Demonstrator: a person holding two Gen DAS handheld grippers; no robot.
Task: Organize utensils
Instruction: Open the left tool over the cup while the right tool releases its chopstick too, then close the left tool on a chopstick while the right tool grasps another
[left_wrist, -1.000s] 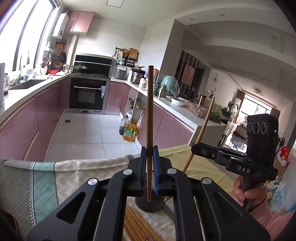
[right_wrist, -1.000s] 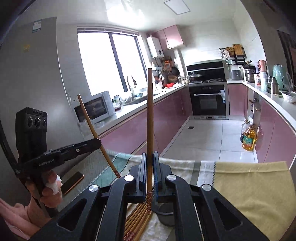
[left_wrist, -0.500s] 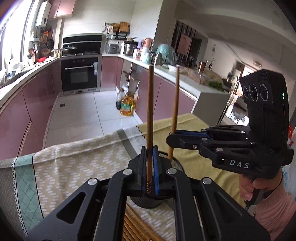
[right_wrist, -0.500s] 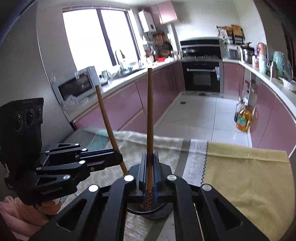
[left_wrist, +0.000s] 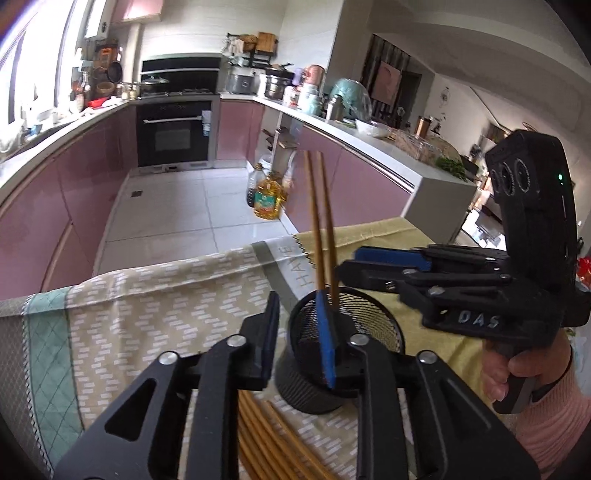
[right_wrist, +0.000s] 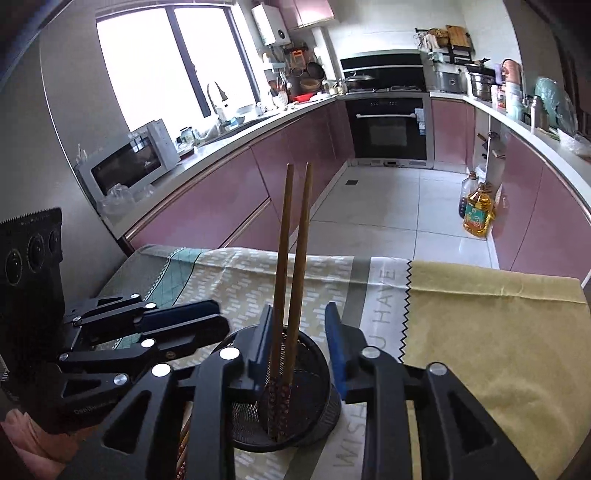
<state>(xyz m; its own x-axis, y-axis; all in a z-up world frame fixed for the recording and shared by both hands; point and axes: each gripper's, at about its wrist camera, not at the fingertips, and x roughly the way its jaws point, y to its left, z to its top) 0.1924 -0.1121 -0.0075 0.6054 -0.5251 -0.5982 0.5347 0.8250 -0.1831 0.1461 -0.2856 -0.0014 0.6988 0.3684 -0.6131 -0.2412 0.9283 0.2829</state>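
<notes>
- Since a second ago both grippers have dropped toward the table, and the two chopsticks they were clamping now stand free in the black mesh holder.
- The table is covered by a patterned cloth, beige with white dashes and a teal band at its left end; beside it on the right lies a plain yellow cloth with a zigzag black edge.
- The left gripper hangs just above the holder's near rim. Its jaws are opening, parted a modest way, with nothing pressed between the blue pads.
- The right gripper sits over the same holder. Its jaws are opening too; the chopsticks rise through the gap, just beside the left pad, but are not pinched.
- The person's right hand, in a pink sleeve, grips the right tool's handle.
- The holder stands upright on the patterned cloth, near the seam with the yellow one.
- The two brown chopsticks lean slightly apart at the top, decorated ends down in the holder.
- A bundle of loose chopsticks lies flat on the cloth just in front of the holder.
</notes>
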